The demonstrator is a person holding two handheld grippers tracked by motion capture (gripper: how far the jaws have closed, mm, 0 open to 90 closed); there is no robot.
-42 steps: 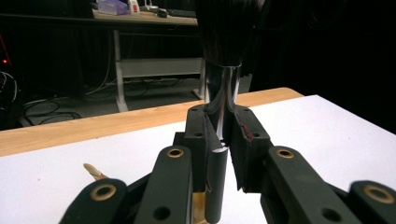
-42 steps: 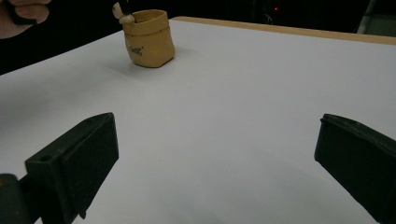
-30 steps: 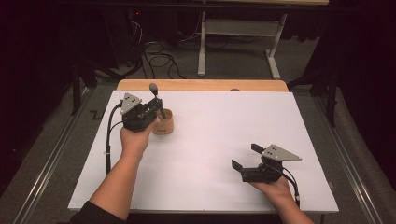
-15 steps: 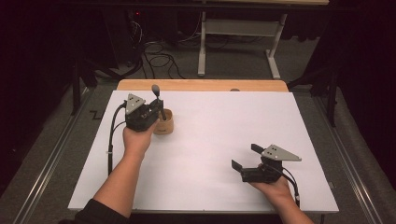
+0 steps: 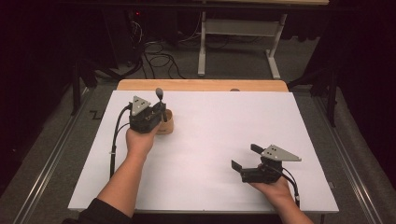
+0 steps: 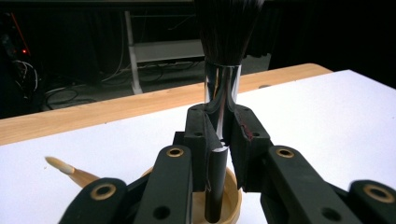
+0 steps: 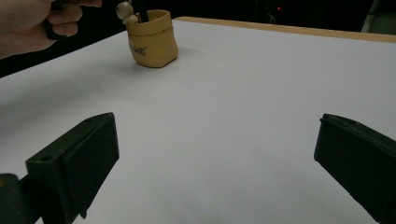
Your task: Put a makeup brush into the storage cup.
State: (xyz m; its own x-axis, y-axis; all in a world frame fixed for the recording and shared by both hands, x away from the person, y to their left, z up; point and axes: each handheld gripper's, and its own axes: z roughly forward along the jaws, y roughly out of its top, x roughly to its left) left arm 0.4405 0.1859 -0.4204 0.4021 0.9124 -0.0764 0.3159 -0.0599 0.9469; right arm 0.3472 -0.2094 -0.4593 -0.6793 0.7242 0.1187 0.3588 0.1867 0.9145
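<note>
A tan cup point(image 5: 167, 127) stands at the left rear of the white tabletop point(image 5: 224, 126). My left gripper point(image 5: 161, 114) hovers right over it, shut on the dark handle of a makeup brush point(image 5: 159, 93) that stands upright, bristles up. In the left gripper view the pads clamp the brush point(image 6: 222, 88) just below its shiny ferrule, its lower end reaching into the cup point(image 6: 232, 201). A wooden stick point(image 6: 65, 168) leans out of the cup. My right gripper point(image 5: 245, 157) rests at the front right, open and with nothing in it; its view shows the cup point(image 7: 153, 39) far off.
A wooden strip point(image 5: 201, 85) runs along the table's far edge. Beyond it lie floor cables point(image 5: 159, 58) and a white table frame point(image 5: 238, 42). Metal rails point(image 5: 51, 154) flank the table on both sides.
</note>
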